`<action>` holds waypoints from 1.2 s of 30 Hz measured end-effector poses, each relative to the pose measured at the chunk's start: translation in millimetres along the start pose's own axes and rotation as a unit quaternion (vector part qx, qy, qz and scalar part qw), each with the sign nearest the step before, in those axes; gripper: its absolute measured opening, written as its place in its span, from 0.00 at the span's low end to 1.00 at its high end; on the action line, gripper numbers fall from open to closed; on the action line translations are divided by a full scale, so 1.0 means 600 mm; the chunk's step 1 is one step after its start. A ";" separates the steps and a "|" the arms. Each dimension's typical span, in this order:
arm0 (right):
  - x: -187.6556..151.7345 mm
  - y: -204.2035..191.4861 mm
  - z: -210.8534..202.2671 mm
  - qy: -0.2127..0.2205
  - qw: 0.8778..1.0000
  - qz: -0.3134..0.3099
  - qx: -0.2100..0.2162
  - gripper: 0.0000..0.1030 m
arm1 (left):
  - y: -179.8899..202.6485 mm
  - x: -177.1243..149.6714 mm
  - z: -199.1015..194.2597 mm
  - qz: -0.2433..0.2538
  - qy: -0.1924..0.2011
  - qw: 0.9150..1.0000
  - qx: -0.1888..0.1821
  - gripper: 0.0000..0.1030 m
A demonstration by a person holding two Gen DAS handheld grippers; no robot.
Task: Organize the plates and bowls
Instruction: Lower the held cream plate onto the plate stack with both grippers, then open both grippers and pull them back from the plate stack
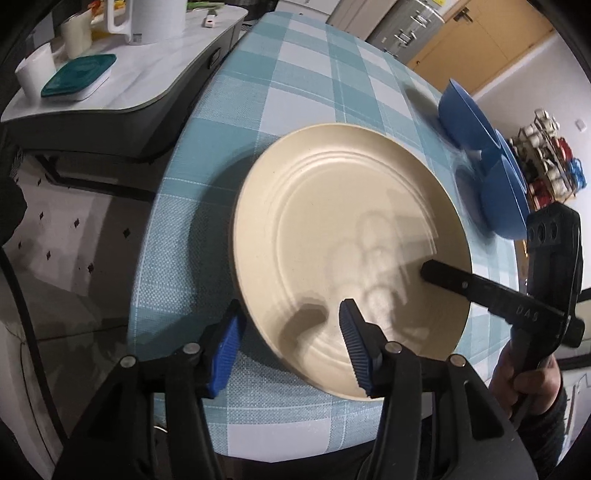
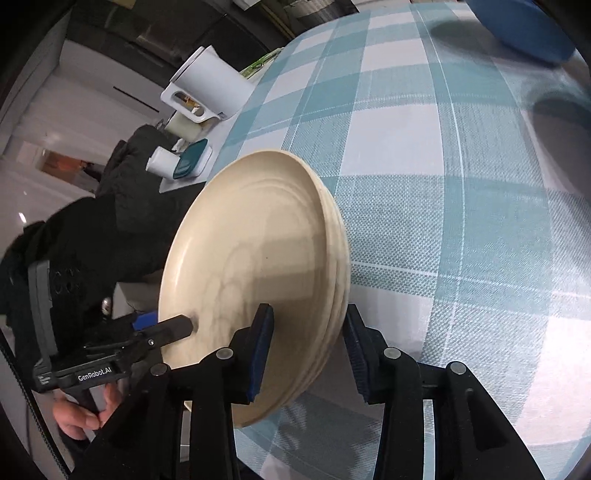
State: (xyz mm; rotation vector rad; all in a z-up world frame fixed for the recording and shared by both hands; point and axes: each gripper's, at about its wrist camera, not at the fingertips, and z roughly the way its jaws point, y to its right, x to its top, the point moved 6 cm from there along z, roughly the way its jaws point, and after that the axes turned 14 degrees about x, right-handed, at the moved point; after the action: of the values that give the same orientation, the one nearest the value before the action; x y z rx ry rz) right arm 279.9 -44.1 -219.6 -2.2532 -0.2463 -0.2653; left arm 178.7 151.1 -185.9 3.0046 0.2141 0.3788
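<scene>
Left gripper (image 1: 291,345): jaws apart, straddling the near rim of the plates (image 1: 351,251); one blue pad (image 1: 354,347) lies over the plate face, the other (image 1: 225,354) sits outside the rim above the cloth. Neither pad visibly presses, so it reads as unclamped.
Right gripper (image 2: 308,354): jaws apart on either side of the stack's edge; a gap shows between the outer pad (image 2: 356,354) and the rim, and the inner pad (image 2: 262,350) stands close to the top face. No firm clamp visible.
Plates (image 2: 258,258): a stack of cream plates, seemingly three rims, on the checked tablecloth (image 2: 461,221) near the table's edge, bracketed by both grippers.
Bowls (image 1: 480,147): blue, beyond the plates and well apart from both tools.
Surroundings: a side counter (image 1: 159,92) carries a white kettle (image 1: 147,18), cups and a teal-lidded box (image 1: 77,75).
Step in hand: judged to be either setting the plate stack down or taking hold of it; the loose jaws do not settle which.
Next move: likely turning to the bowls, which calls for both tools to back clear of the rim without dragging the stack toward the edge.
</scene>
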 end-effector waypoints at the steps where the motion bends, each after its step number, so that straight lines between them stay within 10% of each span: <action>1: 0.001 -0.002 0.002 -0.001 1.000 -0.003 -0.003 0.39 | 0.000 0.001 0.001 0.006 0.001 1.000 0.014 0.50; 36: -0.017 0.043 -0.108 0.044 0.989 -0.074 -0.121 0.42 | 0.154 -0.002 0.015 0.103 0.038 0.990 0.084 0.66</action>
State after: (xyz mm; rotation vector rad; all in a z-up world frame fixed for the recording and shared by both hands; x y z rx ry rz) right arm 270.1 -110.9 -200.2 -2.4592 -0.3497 -0.4962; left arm 191.5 59.0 -183.9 3.1906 -0.0640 0.5187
